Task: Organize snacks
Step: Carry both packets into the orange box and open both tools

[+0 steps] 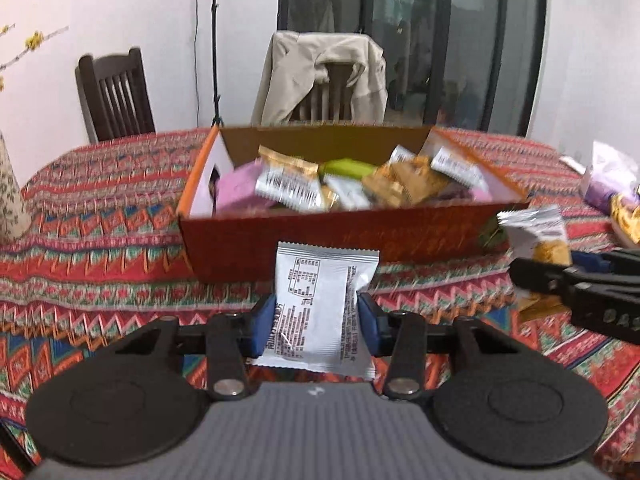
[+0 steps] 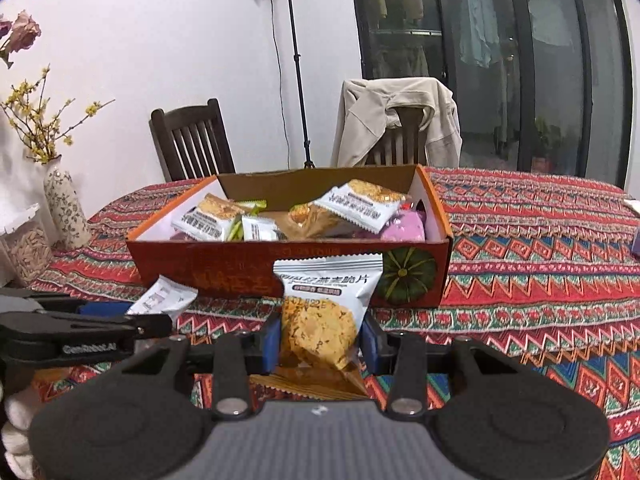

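Note:
An open orange cardboard box (image 1: pixel 280 246) (image 2: pixel 240 264) stands on the patterned tablecloth, with several snack packets inside. My left gripper (image 1: pixel 317 316) is shut on a white snack packet (image 1: pixel 320 300), printed back toward the camera, held above the cloth just before the box's near wall. My right gripper (image 2: pixel 320 338) is shut on an oat crisp packet (image 2: pixel 320 312), white on top with a clear window, also in front of the box. Each gripper shows in the other's view: the right one (image 1: pixel 532 268) at the right, the left one (image 2: pixel 156 316) at the left.
More loose snack packets (image 1: pixel 616 188) lie on the tablecloth at far right. A floral vase (image 2: pixel 66 212) and a jar (image 2: pixel 24 252) stand at the table's left end. Two wooden chairs (image 2: pixel 192 140), one draped with a beige jacket (image 2: pixel 396 116), and a light stand are behind the table.

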